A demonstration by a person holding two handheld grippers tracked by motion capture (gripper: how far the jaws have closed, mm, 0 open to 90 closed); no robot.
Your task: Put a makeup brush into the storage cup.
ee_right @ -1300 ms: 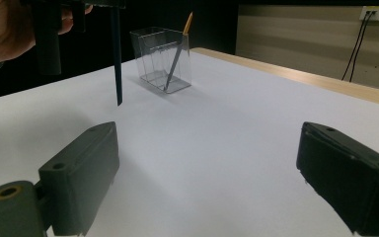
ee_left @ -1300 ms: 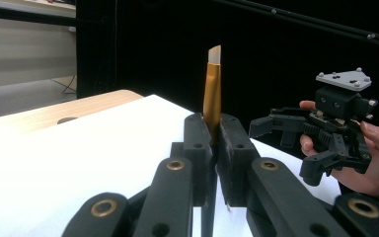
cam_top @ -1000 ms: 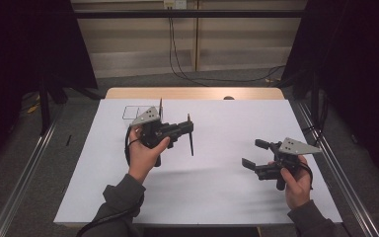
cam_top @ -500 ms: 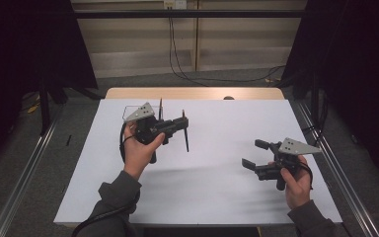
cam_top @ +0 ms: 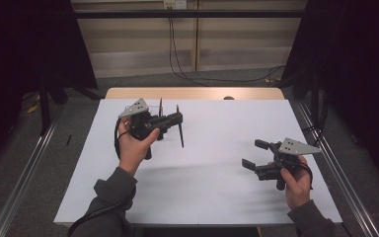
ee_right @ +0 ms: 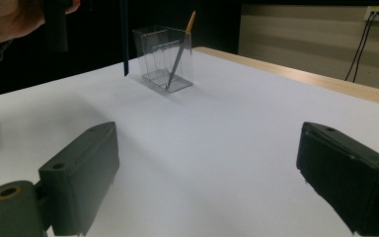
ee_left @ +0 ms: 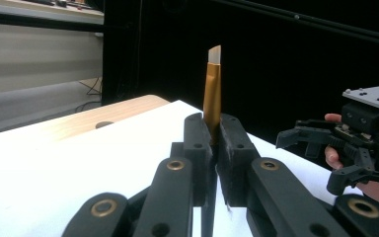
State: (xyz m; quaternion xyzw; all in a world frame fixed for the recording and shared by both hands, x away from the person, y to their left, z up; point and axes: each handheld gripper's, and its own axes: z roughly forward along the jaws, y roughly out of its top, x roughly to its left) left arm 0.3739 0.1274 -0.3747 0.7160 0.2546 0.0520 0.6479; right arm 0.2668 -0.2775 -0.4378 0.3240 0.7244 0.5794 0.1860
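The white surface (cam_top: pixel 202 187) bears a clear holder (ee_right: pixel 164 58) with one pen (ee_right: pixel 180 52) inside. The left tongs (cam_top: pixel 170 120), clamped on a second pen (ee_left: pixel 212 94), have carried it up and back toward that holder, so dropping it in looks close. The right tongs (cam_top: pixel 257 157) wait spread and empty.

A white-covered table (cam_top: pixel 212 182) carries a clear holder (ee_right: pixel 164 59) with one pen (ee_right: pixel 180 49).

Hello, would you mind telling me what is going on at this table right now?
A person holds a gripper in each hand over a white table. The left gripper is shut on a thin pen, held upright above the table's far left part. A clear holder stands on the table with another pen leaning inside it. The right gripper is open and holds nothing, near the table's right edge.
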